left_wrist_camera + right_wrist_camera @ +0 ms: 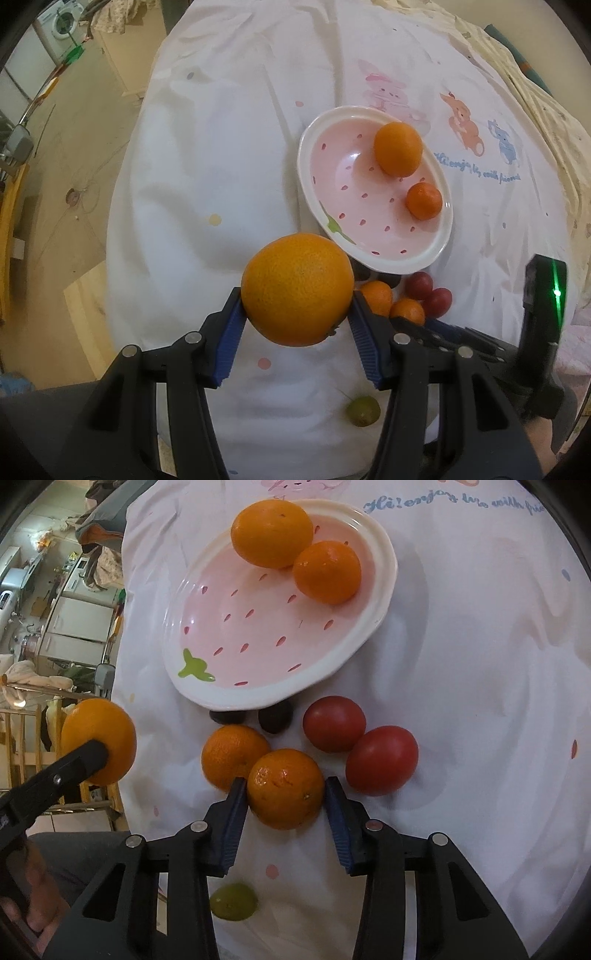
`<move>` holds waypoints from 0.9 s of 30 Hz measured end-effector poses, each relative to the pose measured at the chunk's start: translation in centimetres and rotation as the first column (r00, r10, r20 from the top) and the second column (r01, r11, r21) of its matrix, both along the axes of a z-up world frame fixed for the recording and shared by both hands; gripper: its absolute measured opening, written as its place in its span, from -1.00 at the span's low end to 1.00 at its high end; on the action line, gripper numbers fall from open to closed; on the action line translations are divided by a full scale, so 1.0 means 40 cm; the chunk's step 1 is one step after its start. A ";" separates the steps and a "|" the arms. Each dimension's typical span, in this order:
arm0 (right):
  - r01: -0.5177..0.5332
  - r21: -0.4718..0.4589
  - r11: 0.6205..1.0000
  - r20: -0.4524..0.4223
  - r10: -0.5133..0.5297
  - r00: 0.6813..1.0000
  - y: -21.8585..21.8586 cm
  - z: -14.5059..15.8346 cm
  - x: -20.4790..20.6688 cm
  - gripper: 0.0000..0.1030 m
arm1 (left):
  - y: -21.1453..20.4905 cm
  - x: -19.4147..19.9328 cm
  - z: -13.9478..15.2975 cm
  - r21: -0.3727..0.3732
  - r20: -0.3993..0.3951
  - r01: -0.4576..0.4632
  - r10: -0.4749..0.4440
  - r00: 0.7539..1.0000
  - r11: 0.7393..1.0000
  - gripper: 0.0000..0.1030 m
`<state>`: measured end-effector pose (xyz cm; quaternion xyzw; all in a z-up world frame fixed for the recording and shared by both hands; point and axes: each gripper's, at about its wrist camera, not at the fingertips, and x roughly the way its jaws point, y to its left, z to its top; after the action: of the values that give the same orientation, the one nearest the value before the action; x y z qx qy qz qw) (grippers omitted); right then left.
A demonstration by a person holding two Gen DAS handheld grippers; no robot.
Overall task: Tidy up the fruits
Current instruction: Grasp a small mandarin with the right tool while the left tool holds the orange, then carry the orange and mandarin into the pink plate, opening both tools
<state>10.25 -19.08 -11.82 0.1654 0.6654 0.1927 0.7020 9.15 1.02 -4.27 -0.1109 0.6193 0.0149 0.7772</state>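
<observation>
A white tablecloth [229, 177] covers the table, printed with pastel dots, cartoon animals [463, 122] and a line of blue script [454, 500]. Past the cloth's left edge lies a tan floor [74, 122], with a white washing machine [62, 22] in the far corner. The right wrist view shows white cabinets [79, 627] and wooden railings [26, 746] at the left.

Five round orange citrus fruits [285, 788]; two red oval tomatoes [382, 765]; two dark purple grapes [274, 720]; one green grape [233, 901]; one pink strawberry-patterned ceramic plate [384, 587]; two black grippers [285, 794].
</observation>
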 end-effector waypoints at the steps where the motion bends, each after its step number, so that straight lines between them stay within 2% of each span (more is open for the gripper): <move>1: -0.002 0.007 1.000 0.005 0.002 1.000 0.002 0.006 -0.002 -0.15 | 0.001 0.000 -0.001 0.001 0.000 -0.001 0.001 1.000 1.000 0.00; 7: 0.004 0.049 0.999 0.049 -0.006 0.999 -0.014 0.061 -0.025 -0.15 | -0.006 0.001 -0.007 0.025 0.005 -0.001 0.001 1.000 1.000 -0.01; 10: 0.032 0.073 0.997 0.079 -0.038 0.996 -0.023 0.102 -0.019 -0.15 | 0.000 0.005 0.003 0.008 0.007 -0.023 0.023 1.000 1.000 -0.01; 19: 0.098 0.152 0.984 0.181 -0.125 0.976 -0.092 0.219 -0.024 -0.15 | -0.051 0.024 0.069 0.010 0.096 0.017 -0.017 0.995 1.000 -0.01; 27: 0.106 0.184 0.977 0.255 -0.152 0.955 -0.112 0.306 0.018 -0.15 | -0.071 0.046 0.085 0.033 0.078 0.017 -0.019 0.997 0.999 -0.01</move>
<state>10.96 -23.56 0.41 0.2399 0.5334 0.2224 0.7801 10.97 -1.81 -0.89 -0.0932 0.5890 0.0136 0.8026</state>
